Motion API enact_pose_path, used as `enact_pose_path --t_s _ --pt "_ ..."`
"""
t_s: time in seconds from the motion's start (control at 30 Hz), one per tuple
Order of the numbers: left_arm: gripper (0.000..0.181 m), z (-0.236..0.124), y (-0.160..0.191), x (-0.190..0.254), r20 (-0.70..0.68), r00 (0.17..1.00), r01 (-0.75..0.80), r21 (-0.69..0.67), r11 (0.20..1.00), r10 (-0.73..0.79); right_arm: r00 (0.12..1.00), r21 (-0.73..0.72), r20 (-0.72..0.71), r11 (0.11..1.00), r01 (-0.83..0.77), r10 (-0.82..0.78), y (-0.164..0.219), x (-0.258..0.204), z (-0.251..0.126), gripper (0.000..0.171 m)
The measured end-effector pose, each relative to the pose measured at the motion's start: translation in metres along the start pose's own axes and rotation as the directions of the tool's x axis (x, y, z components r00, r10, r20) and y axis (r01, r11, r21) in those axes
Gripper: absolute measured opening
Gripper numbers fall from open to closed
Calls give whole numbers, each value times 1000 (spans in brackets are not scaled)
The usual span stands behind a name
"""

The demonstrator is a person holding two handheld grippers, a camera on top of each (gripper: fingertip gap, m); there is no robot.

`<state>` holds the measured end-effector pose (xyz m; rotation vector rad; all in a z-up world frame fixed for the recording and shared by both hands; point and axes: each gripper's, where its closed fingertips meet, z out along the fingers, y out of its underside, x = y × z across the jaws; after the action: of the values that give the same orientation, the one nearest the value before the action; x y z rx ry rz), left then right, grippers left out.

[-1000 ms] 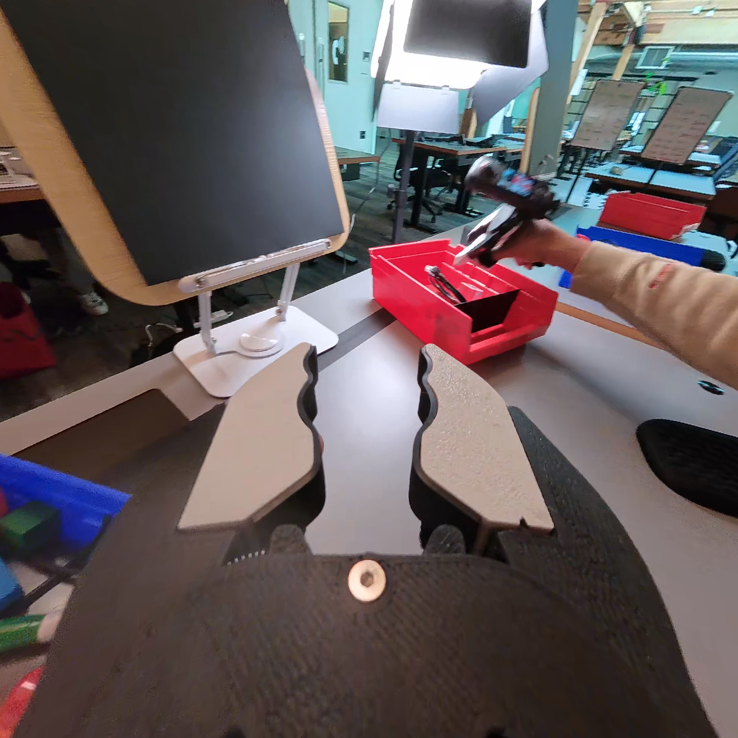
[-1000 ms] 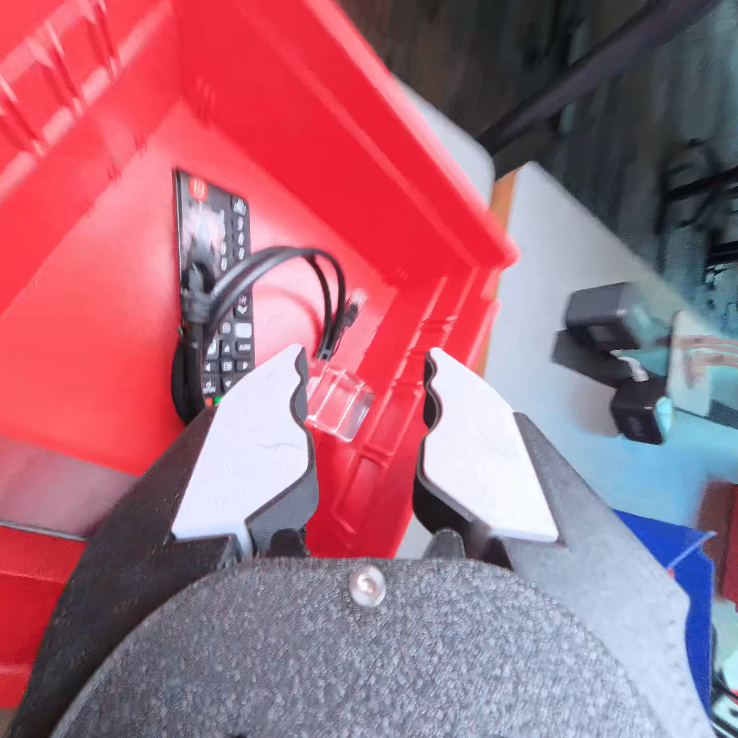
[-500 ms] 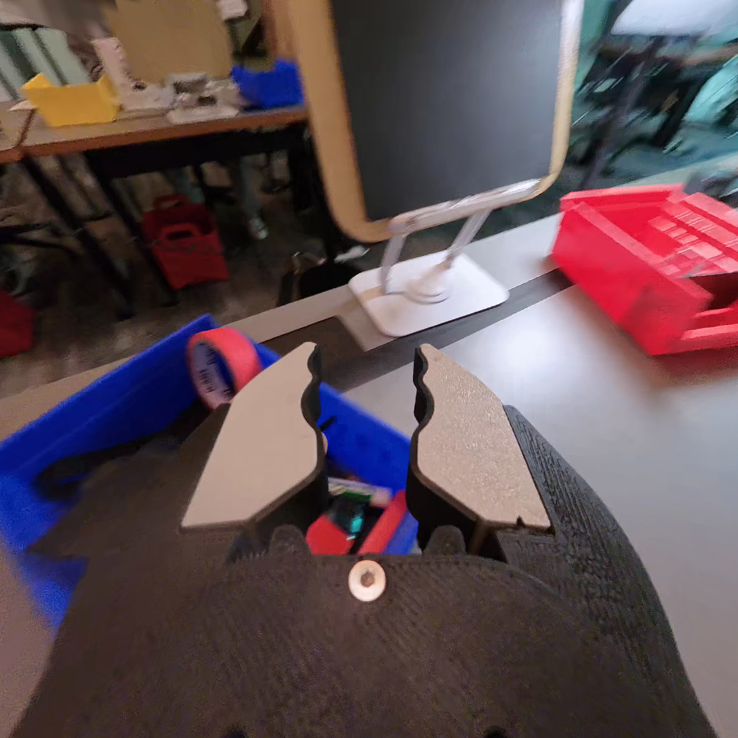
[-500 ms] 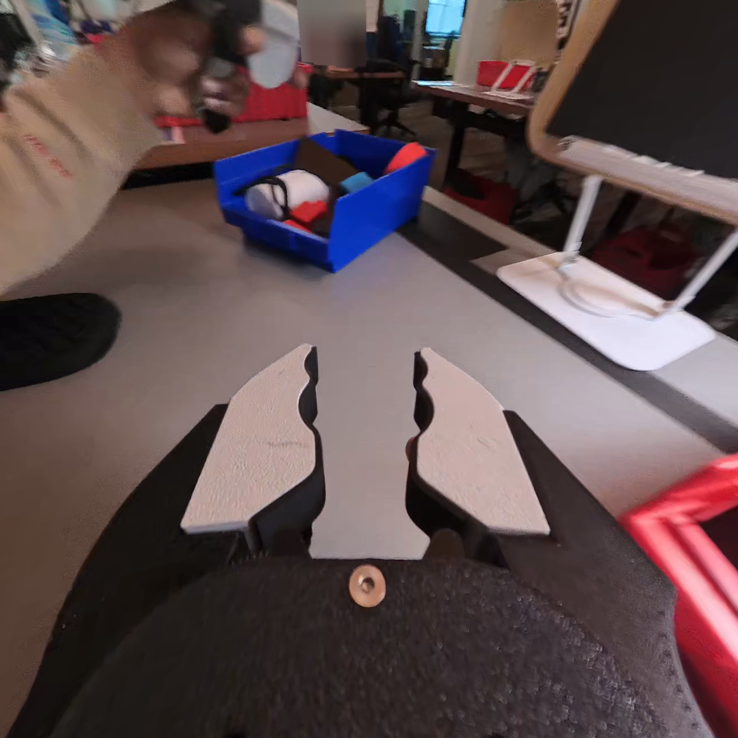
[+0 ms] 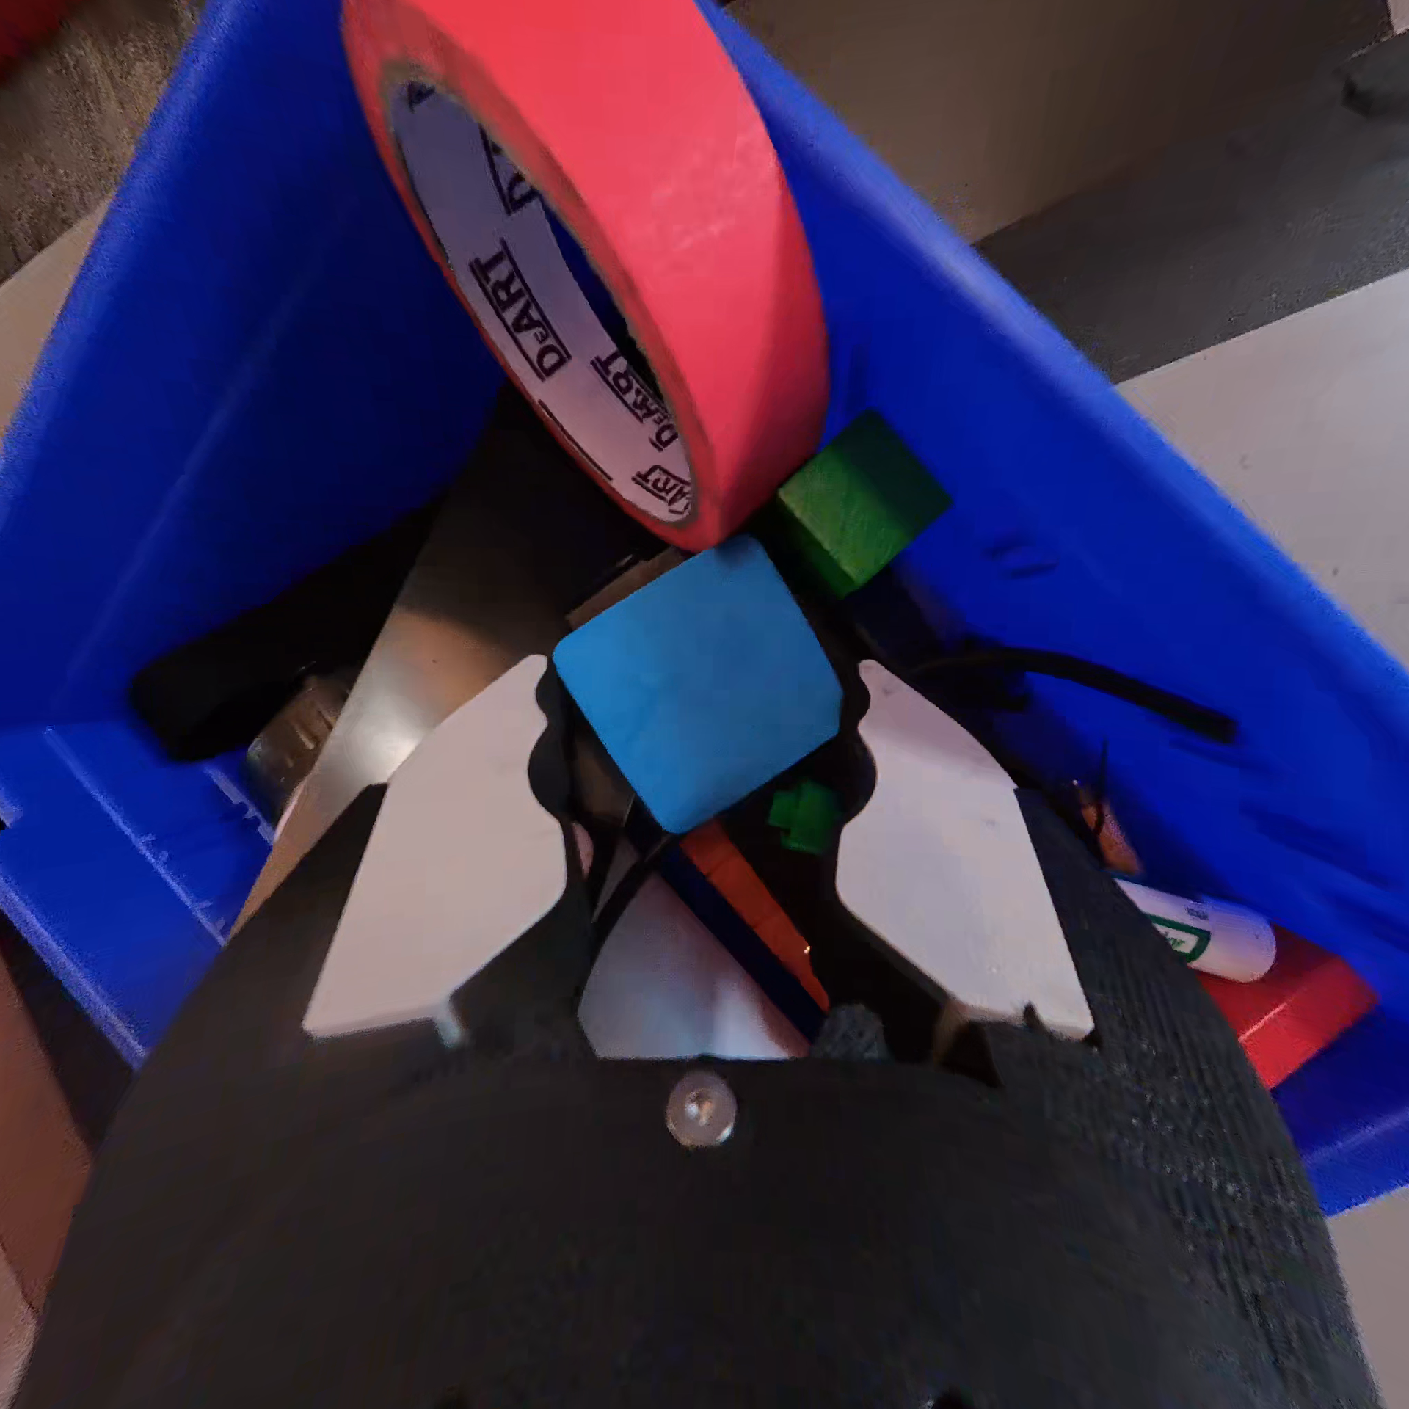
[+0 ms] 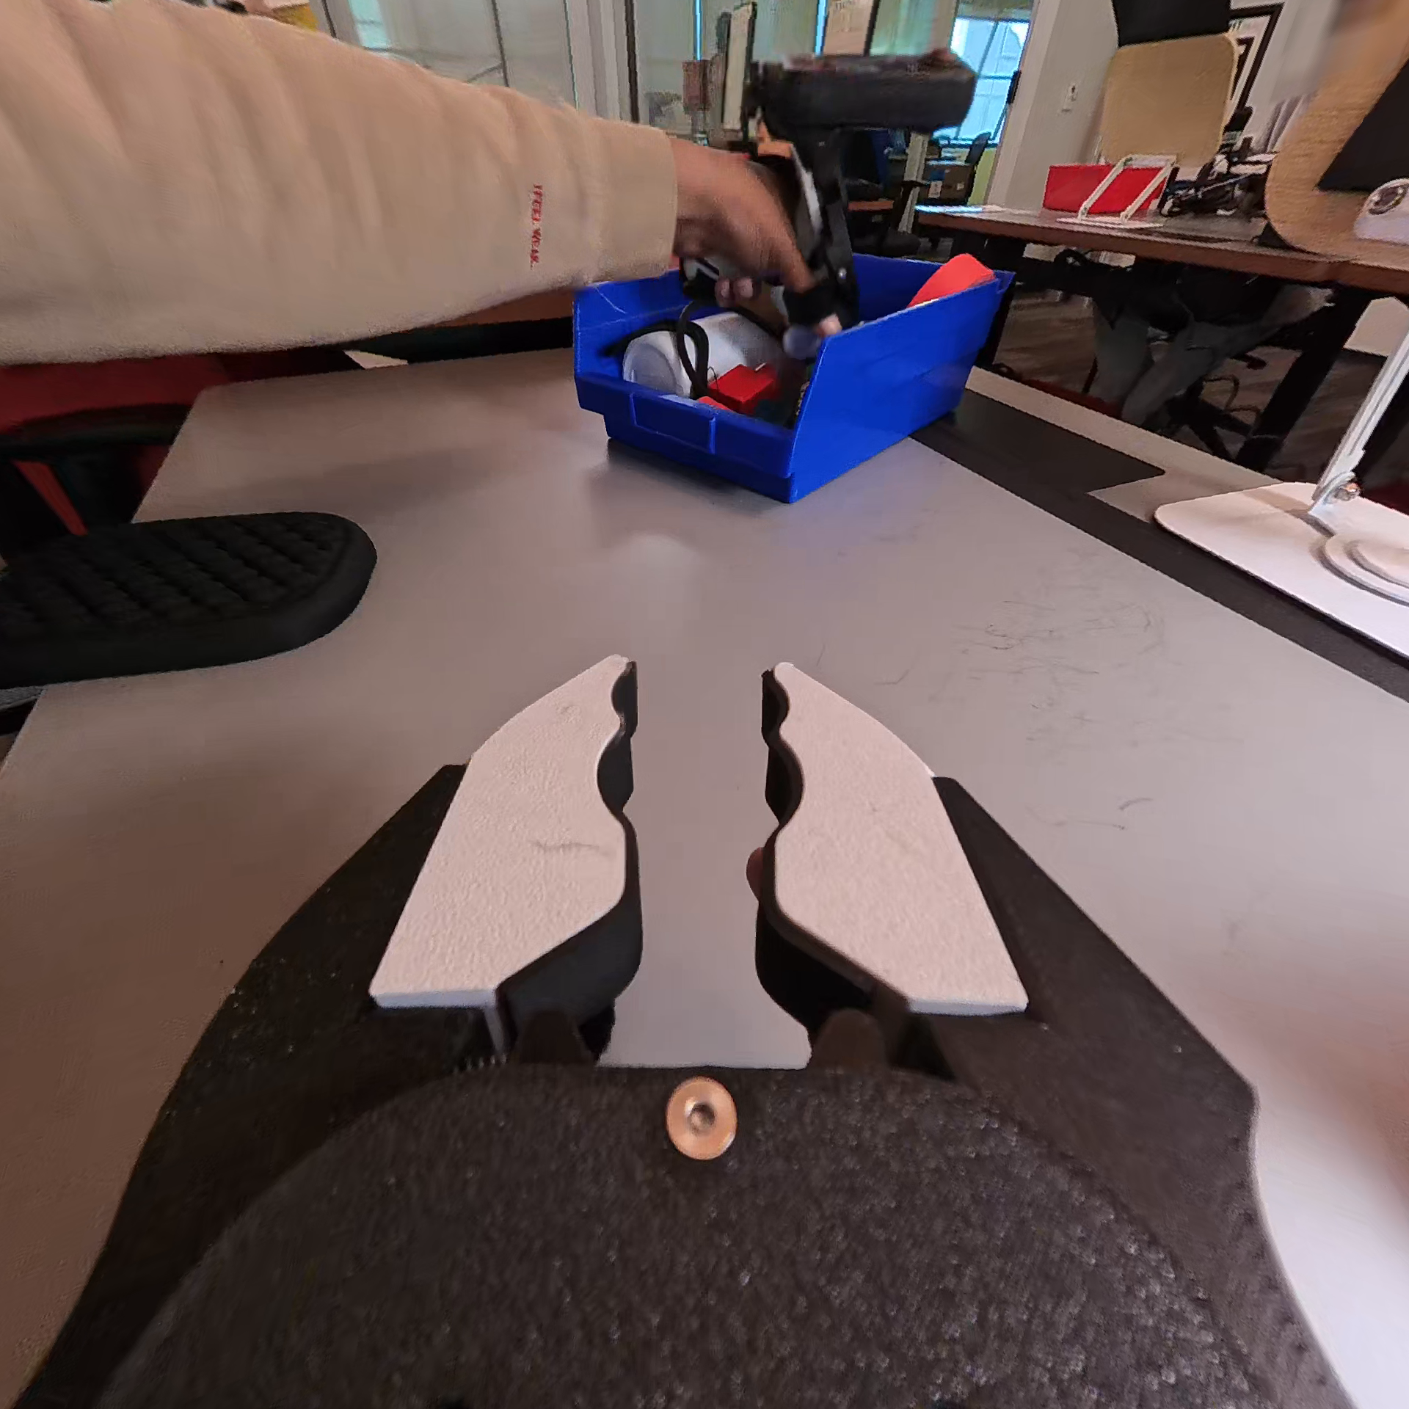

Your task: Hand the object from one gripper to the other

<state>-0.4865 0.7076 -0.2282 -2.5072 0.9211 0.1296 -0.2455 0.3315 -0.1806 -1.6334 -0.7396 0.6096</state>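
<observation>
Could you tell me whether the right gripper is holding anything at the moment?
No, the right gripper is open with only bare grey table showing between its fingers.

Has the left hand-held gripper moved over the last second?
Yes. The left hand-held gripper went from over the bare table down into the blue bin, straddling the blue block.

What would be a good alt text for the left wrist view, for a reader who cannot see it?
The open left gripper reaches into a blue bin, its fingers on either side of a light blue cube. Behind the cube stand a roll of red tape and a green block; a white marker lies at right.
</observation>
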Motion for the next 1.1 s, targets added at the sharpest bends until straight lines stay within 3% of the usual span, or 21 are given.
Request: enact_pose_path --t_s 0.1,0.2,0.27,0.3,0.37,0.43,0.5,0.57,0.63,0.7,0.83,0.93,0.97,1.03,1.1 --pt "69 -11 -8 -5 73 997 -23 34 999 20 1000 -10 -9 1000 24 -24 2 2 -1 29" --pt "69 -65 -31 -8 64 997 25 288 957 -45 999 -6 -18 999 38 -38 1 4 -2 28" --pt "69 -125 -48 19 -159 986 125 521 844 -47 998 1 -32 999 51 -51 -2 8 -4 28" --pt "69 -162 -53 46 -319 948 188 623 759 27 997 13 -43 998 57 -56 -5 12 -5 29" --pt "69 -241 -44 111 -591 757 345 723 598 278 996 44 -66 997 63 -60 -17 21 -4 29" --pt "68 -307 -10 178 -717 433 489 696 526 546 996 79 -67 995 57 -52 -38 25 -2 33" --pt "69 -336 30 235 -719 152 533 638 556 679 994 137 -44 985 103 -97 -68 18 -2 37" --pt "69 -338 69 287 -695 -70 481 604 635 715 981 182 33 967 180 -189 -96 -2 -5 43" --pt "69 -327 100 327 -695 -235 390 573 721 679 952 195 146 951 239 -269 -109 -27 -10 48" --pt "69 -312 122 353 -713 -339 283 545 789 614 898 134 262 935 328 -353 -100 -50 -15 51" --pt "69 -280 147 384 -791 -413 73 466 882 452 794 -20 372 851 524 -480 -55 -78 -14 53" --pt "69 -271 154 397 -822 -416 5 426 905 389 731 -42 352 770 636 -585 -34 -82 -1 33" --pt "66 -269 155 397 -826 -411 1 423 906 386 729 -26 373 779 627 -574 -29 -86 0 29" --pt "61 -261 134 391 -850 -317 104 409 906 420 769 -42 390 824 565 -507 -25 -79 -1 26" --pt "56 -252 95 367 -878 -157 304 392 868 452 877 -45 358 932 360 -321 -35 -53 -2 23"
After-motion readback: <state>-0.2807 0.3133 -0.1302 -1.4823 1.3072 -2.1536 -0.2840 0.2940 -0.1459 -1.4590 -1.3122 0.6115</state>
